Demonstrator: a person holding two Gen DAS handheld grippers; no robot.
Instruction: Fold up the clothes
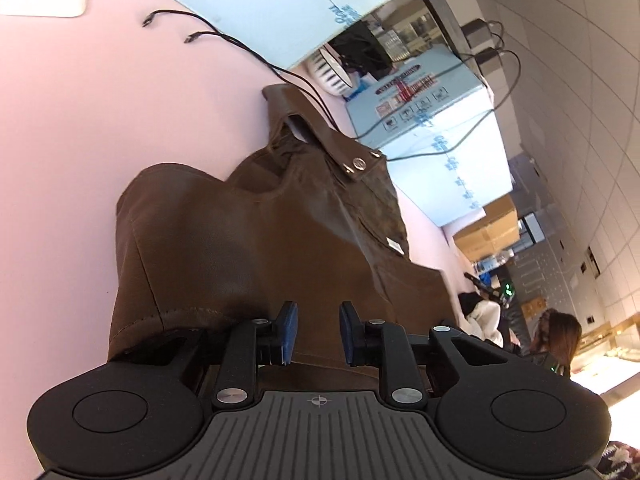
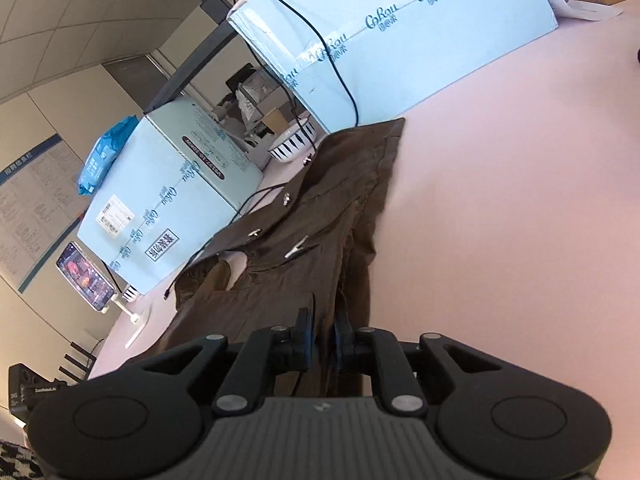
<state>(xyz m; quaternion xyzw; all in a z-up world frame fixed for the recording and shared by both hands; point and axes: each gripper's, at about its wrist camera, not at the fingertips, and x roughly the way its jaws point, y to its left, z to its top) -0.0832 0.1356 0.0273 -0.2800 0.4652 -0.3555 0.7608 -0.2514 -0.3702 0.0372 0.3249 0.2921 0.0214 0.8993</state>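
From my right-wrist view, the pale blue box [image 2: 400, 36] bears a repeated script logo that I read as "CoRou". The second pale blue box [image 2: 180, 200] repeats it, alongside an unreadable white label. The blue packet [image 2: 105, 156] has print too small to read.

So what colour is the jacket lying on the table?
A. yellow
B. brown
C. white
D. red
B: the jacket spread on the pink table is dark brown, with shiny metal snaps on its collar strap, and it looks just as brown in the right wrist view.
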